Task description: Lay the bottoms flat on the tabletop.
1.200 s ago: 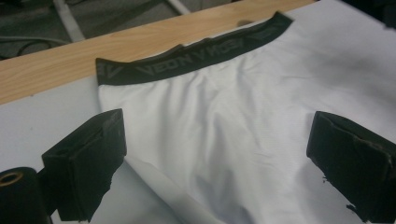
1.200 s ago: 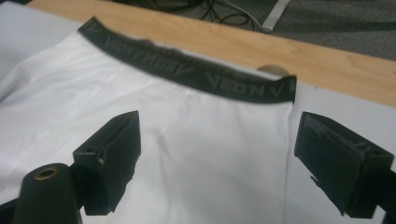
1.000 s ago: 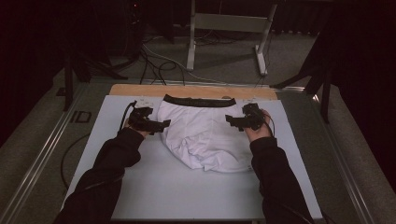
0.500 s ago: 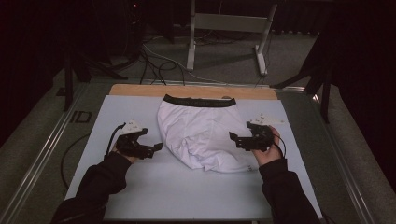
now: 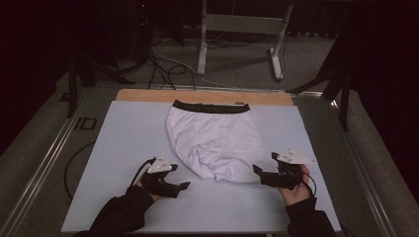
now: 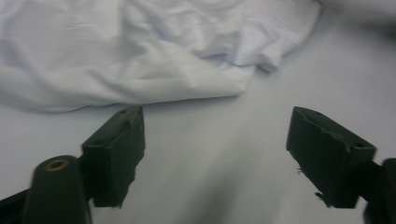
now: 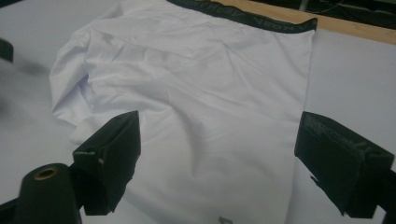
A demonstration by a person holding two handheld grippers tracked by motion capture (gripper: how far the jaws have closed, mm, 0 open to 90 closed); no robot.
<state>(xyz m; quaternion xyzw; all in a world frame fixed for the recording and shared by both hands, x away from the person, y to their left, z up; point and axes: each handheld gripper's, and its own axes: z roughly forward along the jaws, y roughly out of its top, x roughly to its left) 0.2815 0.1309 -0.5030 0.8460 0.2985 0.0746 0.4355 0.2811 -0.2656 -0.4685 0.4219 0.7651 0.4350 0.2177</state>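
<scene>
Low, both hands flanking white underwear [image 5: 212,143], left claw [image 5: 180,187] narrowing, empty, right claw [image 5: 259,173] released.

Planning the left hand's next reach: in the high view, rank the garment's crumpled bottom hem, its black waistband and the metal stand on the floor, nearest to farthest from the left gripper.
From the left gripper:
1. Crumpled bottom hem, just to its right on the mat.
2. Black waistband, at the mat's far edge.
3. Metal stand, on the floor beyond the table.
</scene>
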